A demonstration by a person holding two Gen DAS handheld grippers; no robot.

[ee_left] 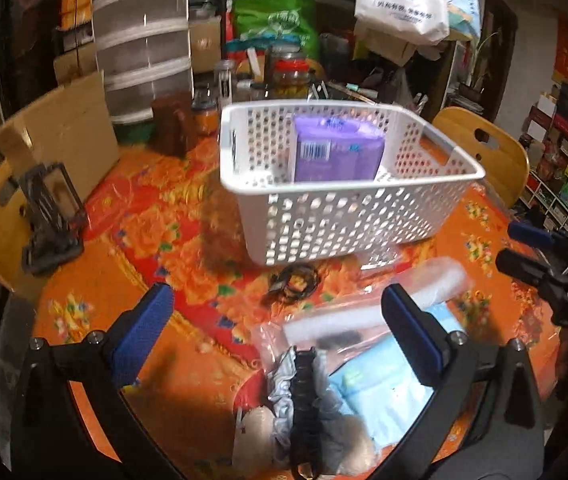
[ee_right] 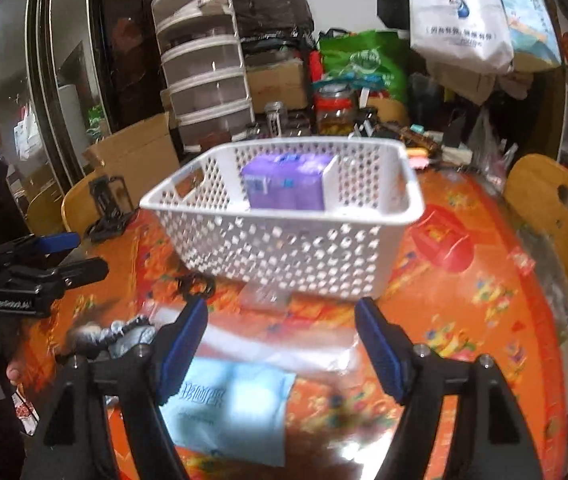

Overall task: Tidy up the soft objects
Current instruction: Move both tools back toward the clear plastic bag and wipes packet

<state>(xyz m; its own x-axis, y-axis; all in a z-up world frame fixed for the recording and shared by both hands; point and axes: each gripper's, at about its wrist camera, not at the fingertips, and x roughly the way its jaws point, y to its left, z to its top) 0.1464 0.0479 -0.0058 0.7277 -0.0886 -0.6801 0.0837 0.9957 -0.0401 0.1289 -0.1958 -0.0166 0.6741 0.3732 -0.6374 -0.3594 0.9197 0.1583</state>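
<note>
A white perforated basket [ee_left: 343, 216] [ee_right: 284, 248] stands on the orange flowered tablecloth with a purple tissue pack [ee_left: 335, 152] [ee_right: 284, 184] upright inside it. In front of the basket lies a pile: a clear plastic bag [ee_left: 323, 328] [ee_right: 284, 352], a light blue pack [ee_left: 379, 392] [ee_right: 236, 412], a grey cloth [ee_left: 323, 408] [ee_right: 128, 332] with a black pleated piece [ee_left: 303, 384] on it, and a bubble-wrap roll [ee_left: 439, 280]. My left gripper [ee_left: 276, 296] hangs open over the pile's left side, holding nothing. My right gripper [ee_right: 282, 306] is open above the clear bag, also empty.
Black hair ties [ee_left: 293, 280] [ee_right: 196, 284] lie by the basket's near corner. A black stand [ee_left: 52, 208], cardboard [ee_left: 64, 128], a drawer tower [ee_left: 144, 40] and jars [ee_left: 289, 76] crowd the far side. Wooden chairs [ee_left: 483, 152] [ee_right: 555, 208] flank the table.
</note>
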